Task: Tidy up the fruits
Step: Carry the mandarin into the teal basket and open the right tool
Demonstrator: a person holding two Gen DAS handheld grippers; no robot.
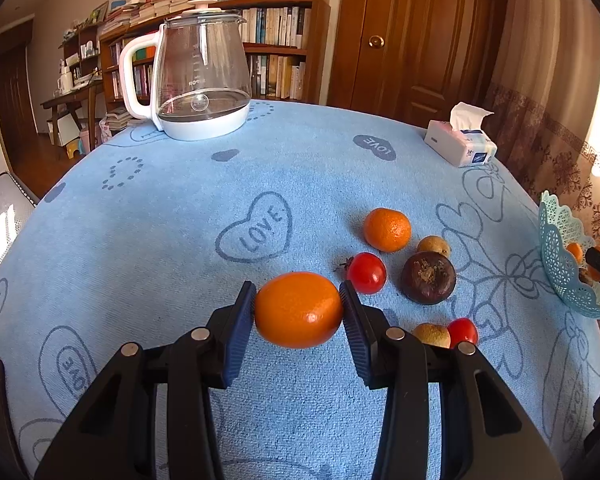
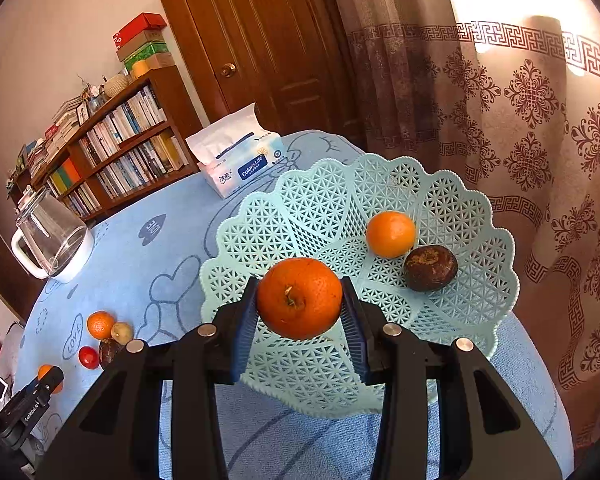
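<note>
My left gripper (image 1: 299,308) is shut on an orange (image 1: 299,310), held just above the blue tablecloth. Ahead of it lie another orange (image 1: 387,229), two cherry tomatoes (image 1: 366,273) (image 1: 463,331), a dark mangosteen (image 1: 428,277) and two small brown fruits (image 1: 433,245) (image 1: 431,335). My right gripper (image 2: 300,300) is shut on an orange (image 2: 299,298), held over the near side of the light blue lattice basket (image 2: 312,204). The basket holds an orange (image 2: 390,234) and a dark mangosteen (image 2: 430,268). The basket's edge also shows in the left wrist view (image 1: 560,256).
A glass kettle (image 1: 198,76) with a white base stands at the table's far left. A tissue pack (image 1: 460,142) lies at the far right edge, behind the basket. A patterned curtain (image 2: 532,120) hangs close behind the basket. Bookshelves (image 1: 276,44) and a door stand beyond.
</note>
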